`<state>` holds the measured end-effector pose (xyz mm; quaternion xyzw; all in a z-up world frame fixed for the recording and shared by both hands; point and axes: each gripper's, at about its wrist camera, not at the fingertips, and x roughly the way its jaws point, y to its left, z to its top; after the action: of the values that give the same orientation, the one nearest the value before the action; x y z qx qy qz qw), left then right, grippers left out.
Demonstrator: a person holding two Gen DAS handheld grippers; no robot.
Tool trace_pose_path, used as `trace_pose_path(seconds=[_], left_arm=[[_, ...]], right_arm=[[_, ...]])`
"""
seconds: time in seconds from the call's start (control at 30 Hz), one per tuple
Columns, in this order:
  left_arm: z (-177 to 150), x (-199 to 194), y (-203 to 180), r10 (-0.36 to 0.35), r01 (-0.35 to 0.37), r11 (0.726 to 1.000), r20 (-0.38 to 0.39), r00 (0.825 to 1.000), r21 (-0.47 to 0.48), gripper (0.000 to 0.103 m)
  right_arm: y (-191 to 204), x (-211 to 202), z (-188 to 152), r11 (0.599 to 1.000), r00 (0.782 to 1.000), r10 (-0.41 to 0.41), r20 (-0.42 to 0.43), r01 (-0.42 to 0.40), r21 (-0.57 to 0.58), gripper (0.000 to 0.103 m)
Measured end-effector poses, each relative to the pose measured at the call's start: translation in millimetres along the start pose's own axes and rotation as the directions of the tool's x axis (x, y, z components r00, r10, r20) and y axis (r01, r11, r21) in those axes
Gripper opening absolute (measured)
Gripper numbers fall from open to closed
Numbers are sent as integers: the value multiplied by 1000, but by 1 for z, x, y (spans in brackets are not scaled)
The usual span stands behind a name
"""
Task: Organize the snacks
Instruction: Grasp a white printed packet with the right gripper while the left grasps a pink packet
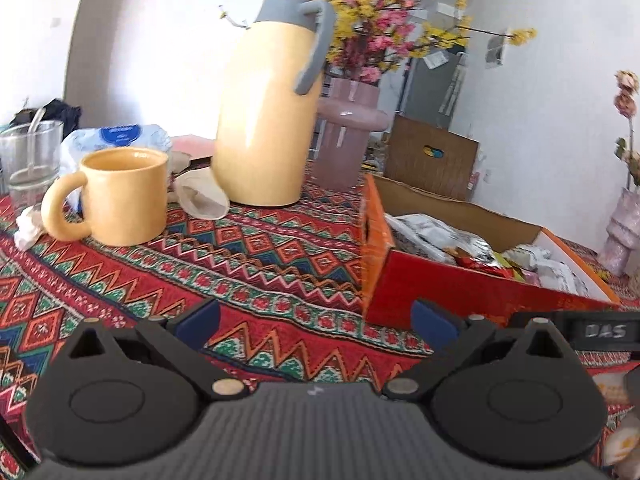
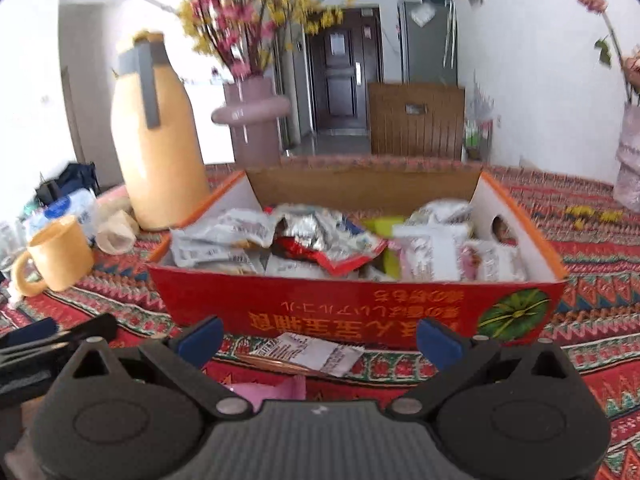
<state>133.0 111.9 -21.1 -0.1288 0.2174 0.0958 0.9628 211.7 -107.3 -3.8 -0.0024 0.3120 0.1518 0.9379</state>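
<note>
Both claws spread wide, nothing gripped. Left gripper hangs over bare patterned tablecloth, blue pads well apart. Right gripper sits just in front of the red snack box, pads equally wide.

Box is open-topped, red front with upside-down yellow print, orange rim, piled with snack packets: silver, white, red wrappers, one yellow-green. Two strays on the cloth outside it: a white printed packet lying flat between the right fingers, touching or nearly touching the box's front wall, and a pink wrapper nearer the gripper body.

Left of the box: tall yellow thermos jug with grey handle, upright. Yellow mug further left, handle facing outward. Pink vase with pink and yellow flowers behind the jug. Clear glass at the far left edge.
</note>
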Motion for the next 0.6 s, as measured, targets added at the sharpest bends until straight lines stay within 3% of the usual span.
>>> trace_pose_path(seconds=[0.17,0.3,0.43,0.5,0.6], left_arm=[[1,1,4,-6,6,1000,-14,1000,-24,103],[1,1,4,-10,10,1000,-13,1000,-27,103],[1,1,5,-8,8,999,-12,1000,-32,103],[1,2,5,-7,7,999,-12,1000,-32,103],[0,2,5,-5,5,999,-10,1000,-34,103]], right_arm=[[-6,34,4,996,991,-30,-130,40,75,101],[-15,46,0,993,980,-17,-200,40,114,86],[-12,44,-6,996,980,-23,-198,39,80,73],[-11,44,-6,998,980,-14,-197,27,64,57],[-9,40,-7,998,982,-9,-191,20,52,51]])
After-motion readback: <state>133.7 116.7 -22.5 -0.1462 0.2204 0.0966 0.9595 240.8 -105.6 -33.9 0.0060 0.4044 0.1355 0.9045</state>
